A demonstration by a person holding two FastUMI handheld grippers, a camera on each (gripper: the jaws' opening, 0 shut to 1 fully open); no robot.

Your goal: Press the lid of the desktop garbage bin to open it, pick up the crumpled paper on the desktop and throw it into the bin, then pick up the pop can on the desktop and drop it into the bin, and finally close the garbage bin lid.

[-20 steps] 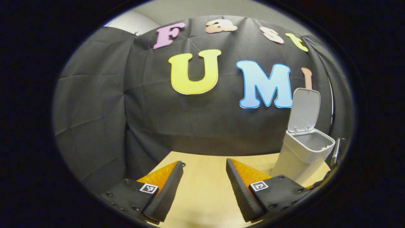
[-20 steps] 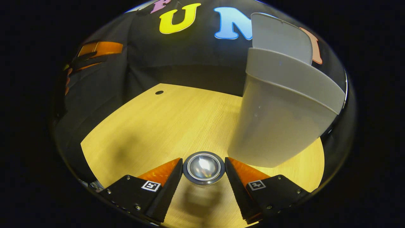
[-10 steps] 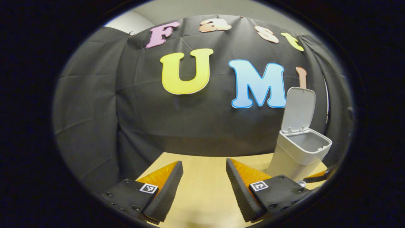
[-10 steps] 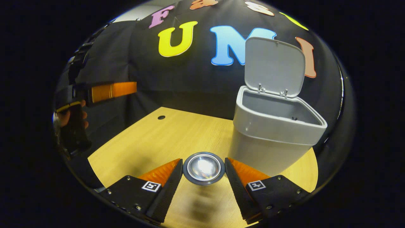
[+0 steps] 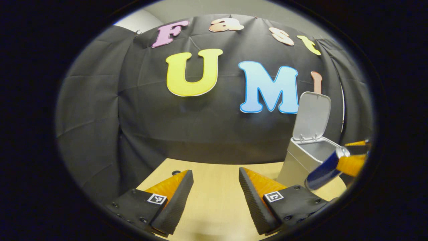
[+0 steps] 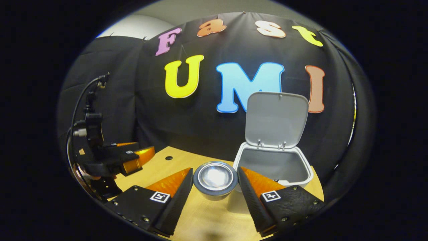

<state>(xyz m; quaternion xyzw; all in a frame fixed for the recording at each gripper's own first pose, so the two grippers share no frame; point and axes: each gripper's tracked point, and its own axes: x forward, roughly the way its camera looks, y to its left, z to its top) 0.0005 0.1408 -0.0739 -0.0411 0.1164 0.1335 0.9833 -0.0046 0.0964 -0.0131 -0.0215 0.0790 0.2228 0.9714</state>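
Note:
My right gripper [image 6: 215,180] is shut on the pop can [image 6: 215,179], whose round metal end faces the camera between the two fingers. The can is lifted and held just before the white garbage bin [image 6: 272,167], whose lid [image 6: 276,118] stands upright and open. In the left gripper view the bin [image 5: 309,155] stands at the right, and the blue can [image 5: 326,167] hangs tilted in front of it, held by the other gripper at the frame's edge. My left gripper [image 5: 215,194] is open over the wooden table [image 5: 217,204] with nothing between its fingers. The left gripper [image 6: 133,159] also appears at the left of the right gripper view.
The wooden table [image 6: 204,217] ends at the black cloth wall behind. A small dark hole [image 6: 169,157] sits in the tabletop near the back left. A hand [image 6: 90,175] holds the left gripper at the left edge, with a cable above it.
My right gripper has risen with the can, so the bin's opening now lies below and ahead. In the left gripper view the can has come into sight by the bin. The left gripper stayed open.

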